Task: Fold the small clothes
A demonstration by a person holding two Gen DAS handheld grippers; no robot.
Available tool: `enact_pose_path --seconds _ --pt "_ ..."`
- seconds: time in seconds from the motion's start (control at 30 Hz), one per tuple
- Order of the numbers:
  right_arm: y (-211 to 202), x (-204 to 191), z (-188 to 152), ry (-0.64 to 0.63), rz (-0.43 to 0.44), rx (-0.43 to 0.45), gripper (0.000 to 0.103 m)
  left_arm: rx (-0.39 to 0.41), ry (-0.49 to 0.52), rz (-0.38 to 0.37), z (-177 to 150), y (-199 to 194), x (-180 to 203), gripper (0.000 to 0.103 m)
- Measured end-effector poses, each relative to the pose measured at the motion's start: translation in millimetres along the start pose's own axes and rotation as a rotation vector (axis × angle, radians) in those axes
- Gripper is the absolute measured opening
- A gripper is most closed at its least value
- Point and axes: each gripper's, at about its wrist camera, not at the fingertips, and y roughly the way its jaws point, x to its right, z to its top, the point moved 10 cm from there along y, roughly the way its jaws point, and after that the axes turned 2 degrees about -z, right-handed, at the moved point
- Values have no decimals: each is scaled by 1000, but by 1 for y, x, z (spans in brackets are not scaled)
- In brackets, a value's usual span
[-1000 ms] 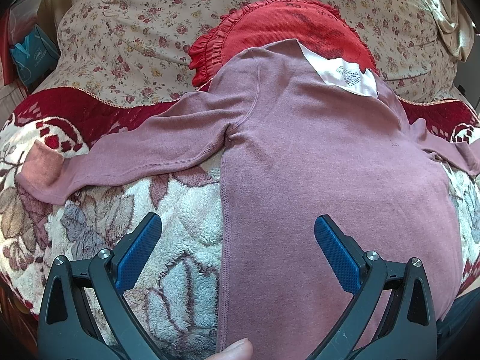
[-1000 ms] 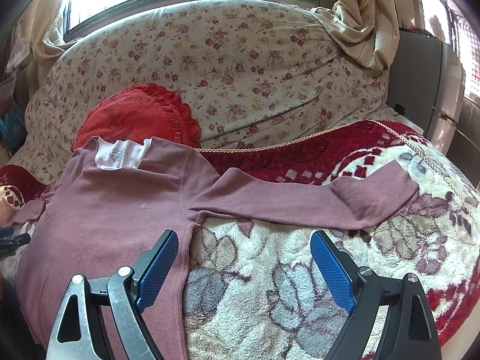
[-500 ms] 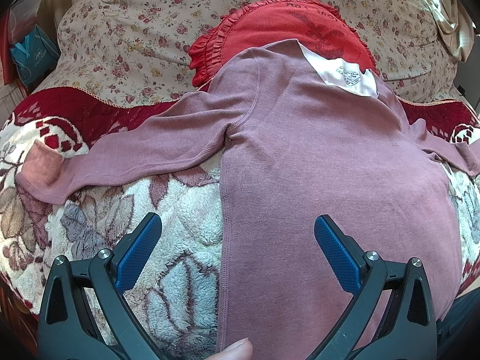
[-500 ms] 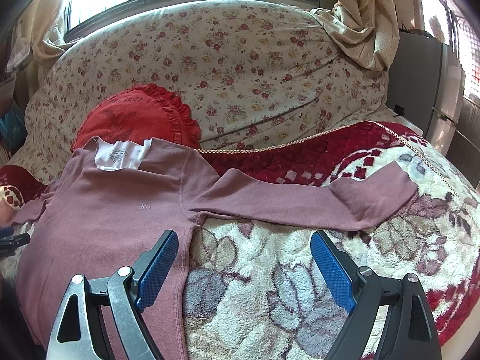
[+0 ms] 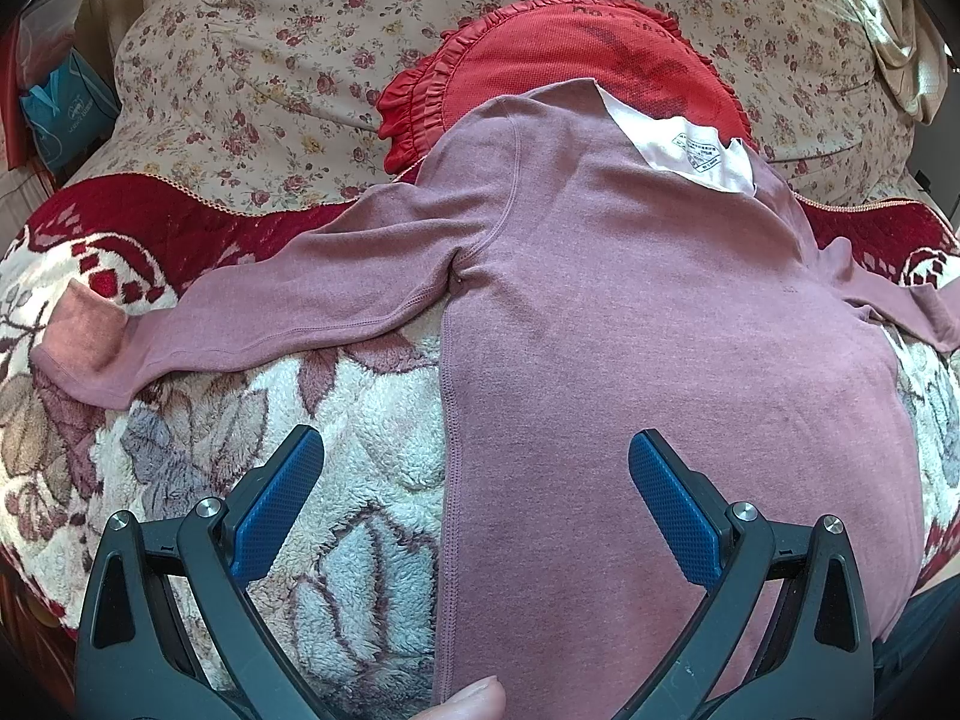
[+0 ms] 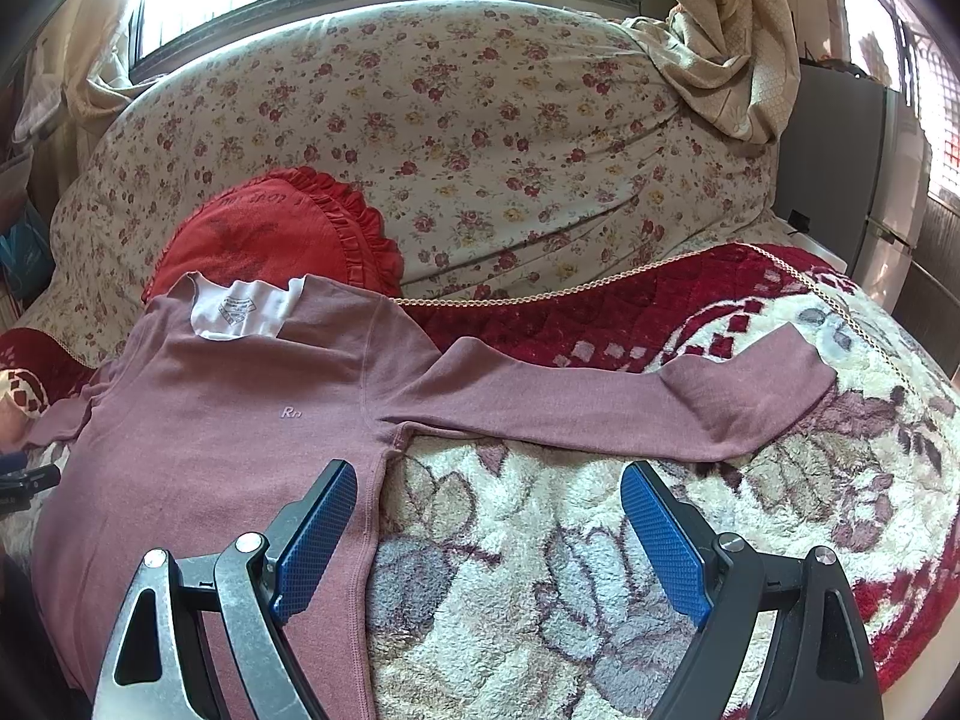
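A mauve long-sleeved shirt (image 5: 630, 312) lies spread flat on a fleecy floral blanket, collar away from me, white label (image 5: 690, 150) at the neck. Its left sleeve (image 5: 252, 312) stretches out to the left. In the right wrist view the shirt (image 6: 210, 432) lies at the left and its right sleeve (image 6: 630, 402) stretches to the right. My left gripper (image 5: 474, 468) is open and empty above the shirt's left side seam. My right gripper (image 6: 486, 492) is open and empty above the shirt's right side seam, below the armpit.
A red frilled cushion (image 5: 576, 54) lies under the collar, against a floral sofa back (image 6: 480, 120). The blanket (image 6: 540, 570) has a red border (image 6: 630, 300). A beige cloth (image 6: 720, 30) hangs at the right. A grey cabinet (image 6: 840, 168) stands right of the sofa.
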Motion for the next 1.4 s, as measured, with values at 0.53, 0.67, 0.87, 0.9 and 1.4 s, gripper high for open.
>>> enact_pose_path --seconds 0.53,0.67,0.87,0.9,1.4 --pt "-1 -1 0 -5 -1 0 88 0 0 0 0 0 0 102" --pt "-1 -3 0 -9 -2 0 88 0 0 -1 0 0 0 102" --pt "-1 -3 0 -9 -2 0 88 -1 -1 -2 -1 1 1 102" --pt "0 -2 0 -10 -2 -1 88 -1 -1 -2 -1 1 1 102" --pt "-1 -4 0 -10 -3 0 88 -2 -2 -2 -2 1 2 102"
